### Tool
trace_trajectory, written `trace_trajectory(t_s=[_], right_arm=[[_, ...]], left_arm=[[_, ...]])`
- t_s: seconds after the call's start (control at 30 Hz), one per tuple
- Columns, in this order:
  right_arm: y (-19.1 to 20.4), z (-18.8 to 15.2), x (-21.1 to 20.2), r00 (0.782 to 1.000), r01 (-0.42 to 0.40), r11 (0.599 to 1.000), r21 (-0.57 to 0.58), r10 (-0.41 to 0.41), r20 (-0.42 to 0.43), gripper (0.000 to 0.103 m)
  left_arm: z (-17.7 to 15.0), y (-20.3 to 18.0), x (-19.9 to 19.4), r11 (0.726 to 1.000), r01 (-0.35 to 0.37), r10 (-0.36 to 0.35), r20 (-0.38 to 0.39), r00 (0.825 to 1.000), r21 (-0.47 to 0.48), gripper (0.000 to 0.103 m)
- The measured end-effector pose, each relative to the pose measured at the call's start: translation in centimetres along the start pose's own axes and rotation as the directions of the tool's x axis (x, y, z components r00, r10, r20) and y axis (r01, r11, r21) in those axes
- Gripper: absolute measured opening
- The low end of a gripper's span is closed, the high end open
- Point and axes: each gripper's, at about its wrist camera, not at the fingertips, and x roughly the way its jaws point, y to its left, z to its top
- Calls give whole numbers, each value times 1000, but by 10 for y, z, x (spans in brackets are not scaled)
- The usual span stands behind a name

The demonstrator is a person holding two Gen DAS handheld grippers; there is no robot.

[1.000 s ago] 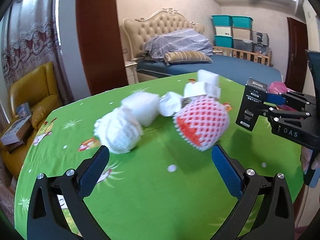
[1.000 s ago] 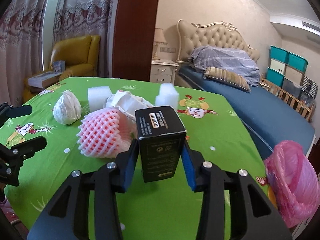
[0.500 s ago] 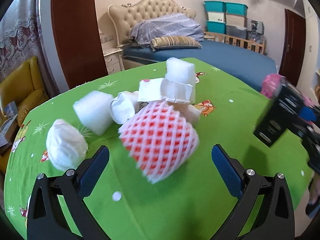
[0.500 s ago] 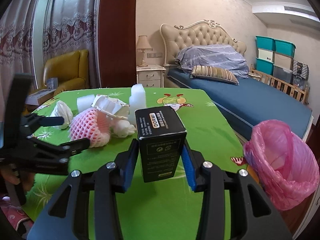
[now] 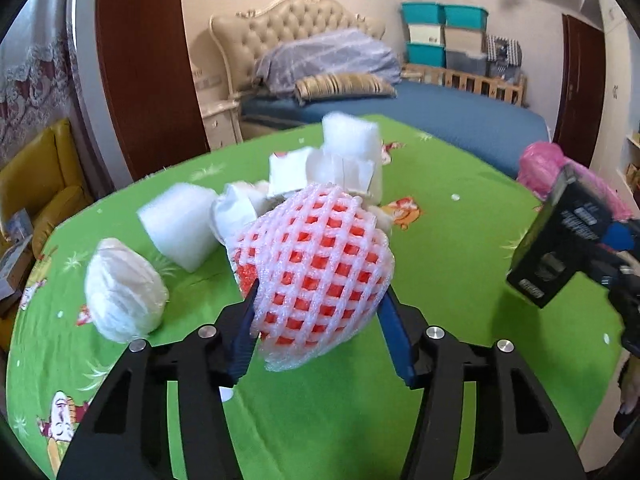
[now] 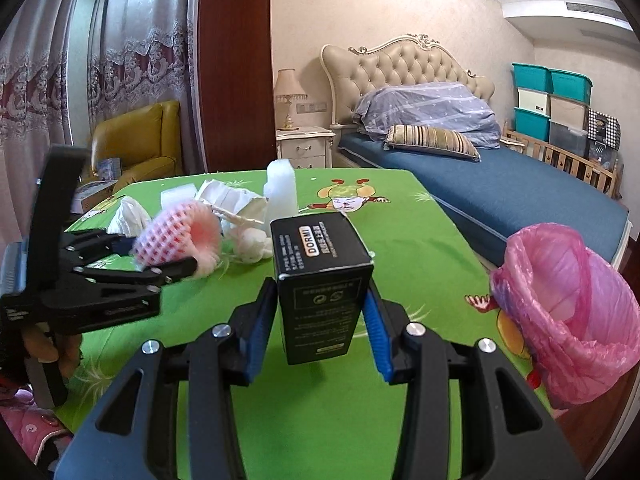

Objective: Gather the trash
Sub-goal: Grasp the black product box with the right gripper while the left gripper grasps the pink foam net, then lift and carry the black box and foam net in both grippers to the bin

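A red fruit in a white foam net (image 5: 316, 268) sits on the green tablecloth (image 5: 444, 248). My left gripper (image 5: 320, 300) is closing around it, and its blue pads press into the net on both sides. The net (image 6: 172, 240) also shows in the right wrist view, between the left gripper's fingers (image 6: 176, 270). My right gripper (image 6: 321, 288) is shut on an upright black box (image 6: 320, 280), held over the table beside the pink trash bag (image 6: 568, 312). In the left wrist view that box (image 5: 560, 240) appears at the right, in front of the bag (image 5: 540, 164).
Behind the net lie a crumpled white paper ball (image 5: 124, 292), two white foam blocks (image 5: 180, 228) (image 5: 350, 136) and torn white carton pieces (image 5: 320, 168). A bed (image 6: 500, 184) stands beyond the table, a yellow armchair (image 6: 140, 136) at the left.
The left jaws went from wide open to closed on the foam net after moving up to it. The right gripper swung with the box toward the pink bag.
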Motion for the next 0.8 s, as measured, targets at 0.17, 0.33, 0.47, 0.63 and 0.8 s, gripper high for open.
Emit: trace_trajectory(t_s=[0.17,0.33,0.47,0.63,0.8], right_arm=[[9,-4,-1,1000,-17,1000,-19,16,-11,42],[15,-7,-5,1000,-27,999,-34,27,-8,42],[19,-8,-9,999,-34,999,-41,34,-5,42],[16,-9,-15,999,-35,998,-44,35,4,42],[11,-9,-20,999,-29,999,-36,29,18,42]], left_arm=[[-10,6,-24,999,33,-32,46,998,-18,52],[-19,13,-41,999,42,-40,85,996,-24,52],[-21,13,-47,999,47,-44,95,995,-27,52],[-22,8,-50,999,53,-52,111,993,-12,52],[-22,0,-58,998,57,-59,141,988,15,52]])
